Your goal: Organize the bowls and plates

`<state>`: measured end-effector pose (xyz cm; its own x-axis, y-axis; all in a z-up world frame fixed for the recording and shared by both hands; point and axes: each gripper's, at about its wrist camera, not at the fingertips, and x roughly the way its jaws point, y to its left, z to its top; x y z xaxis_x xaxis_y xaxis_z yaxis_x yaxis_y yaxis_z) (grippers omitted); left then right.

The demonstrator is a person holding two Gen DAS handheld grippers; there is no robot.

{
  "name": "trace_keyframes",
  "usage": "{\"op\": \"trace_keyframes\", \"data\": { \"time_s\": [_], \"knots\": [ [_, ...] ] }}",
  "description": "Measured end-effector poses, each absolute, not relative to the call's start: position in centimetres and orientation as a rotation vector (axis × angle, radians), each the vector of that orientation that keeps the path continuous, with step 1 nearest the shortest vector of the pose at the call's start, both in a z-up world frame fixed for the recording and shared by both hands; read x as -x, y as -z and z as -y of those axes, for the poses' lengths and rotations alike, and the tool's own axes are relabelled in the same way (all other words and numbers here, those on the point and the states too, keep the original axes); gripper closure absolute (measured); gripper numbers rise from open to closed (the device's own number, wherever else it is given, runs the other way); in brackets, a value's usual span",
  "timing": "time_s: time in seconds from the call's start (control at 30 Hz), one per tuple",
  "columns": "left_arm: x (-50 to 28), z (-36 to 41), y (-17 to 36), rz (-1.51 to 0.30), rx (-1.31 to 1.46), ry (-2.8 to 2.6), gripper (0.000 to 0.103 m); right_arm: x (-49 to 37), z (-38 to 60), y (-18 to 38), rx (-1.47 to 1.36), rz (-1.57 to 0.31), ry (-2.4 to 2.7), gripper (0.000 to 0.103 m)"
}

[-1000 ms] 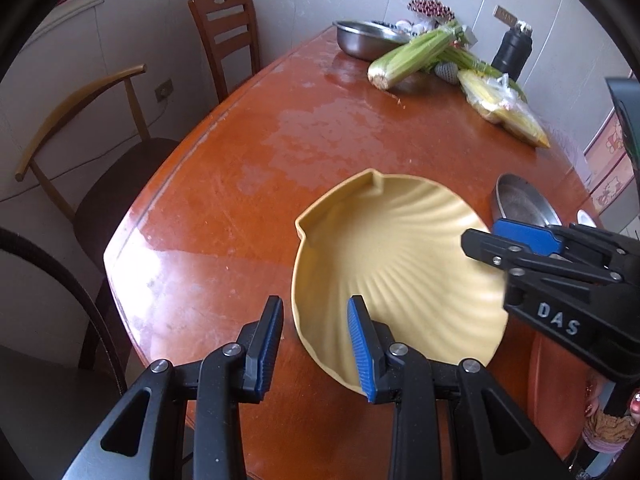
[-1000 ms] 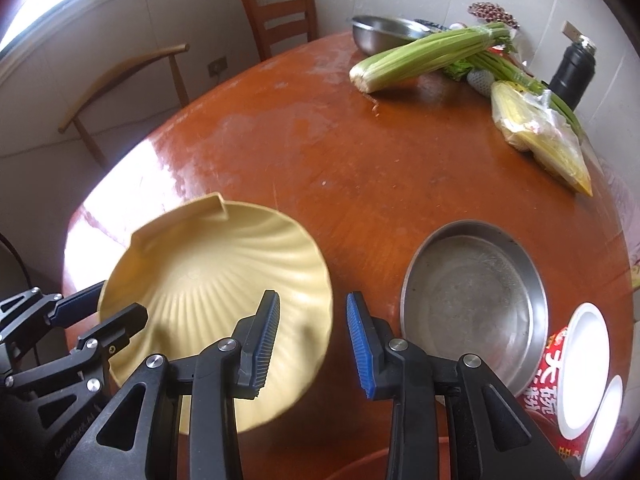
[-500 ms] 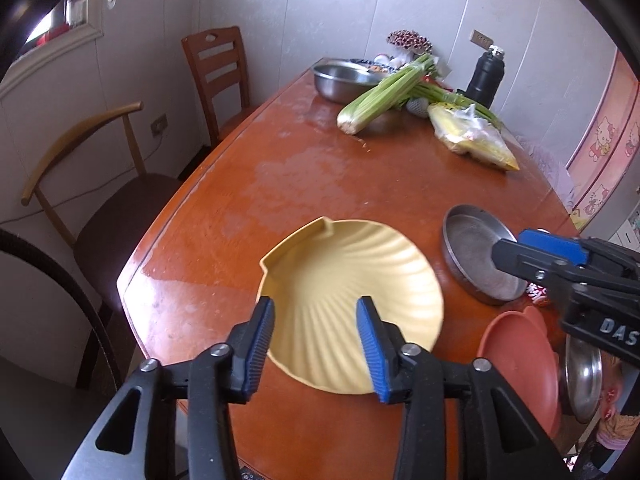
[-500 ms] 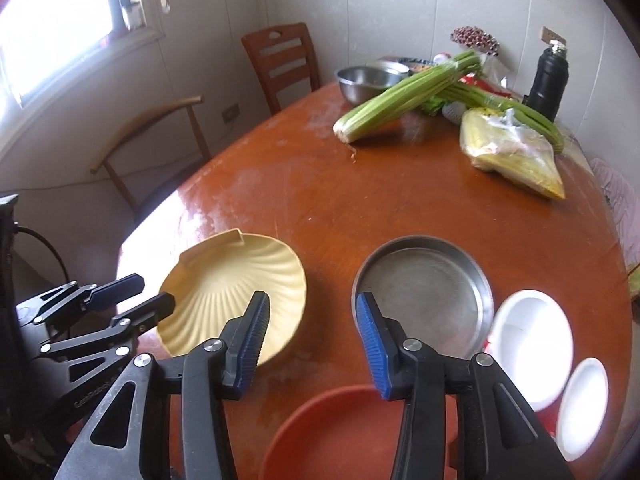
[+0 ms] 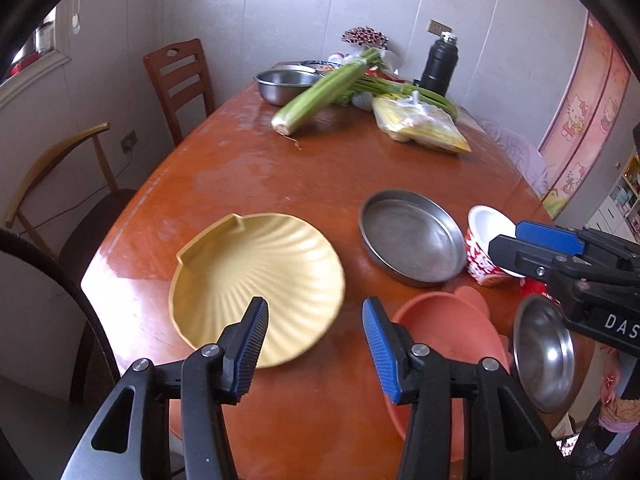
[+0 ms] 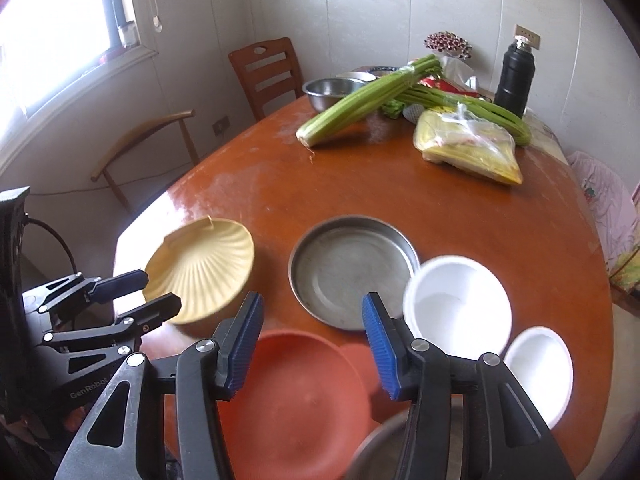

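A yellow shell-shaped plate lies flat near the table's left front edge. To its right are a round steel pan, a red-and-white bowl and a smaller white bowl. An orange plate and a small steel bowl sit nearest me. My left gripper hovers above the yellow plate's near rim, jaws opening, nothing between them. My right gripper hangs over the orange plate, jaws opening and empty.
At the table's far end lie celery, a steel mixing bowl, a yellow bag and a black flask. Two chairs stand along the left side. The brown table is bare in its middle.
Both grippers have drawn back and risen away from the yellow plate, and their jaws have widened. The plate stays on the table. The orange plate and the bowls have come into view.
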<state>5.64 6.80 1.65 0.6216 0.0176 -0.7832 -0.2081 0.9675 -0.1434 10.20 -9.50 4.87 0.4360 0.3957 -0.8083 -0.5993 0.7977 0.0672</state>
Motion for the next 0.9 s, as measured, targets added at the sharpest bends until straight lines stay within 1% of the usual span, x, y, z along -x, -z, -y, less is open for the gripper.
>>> {"op": "trace_keyframes", "data": {
  "time_s": [0.43,0.9],
  "knots": [
    [-4.4,-2.8,2.3,-1.016,0.28,-0.088,0.054,-10.1,12.4,-0.1,0.324,-1.034,-0.657,0.05],
    [-4.0,-0.8,3.9,-1.087,0.276,-0.087,0.054,-11.0,11.7,3.1,0.392,-1.09,-0.666,0.05]
  ]
}}
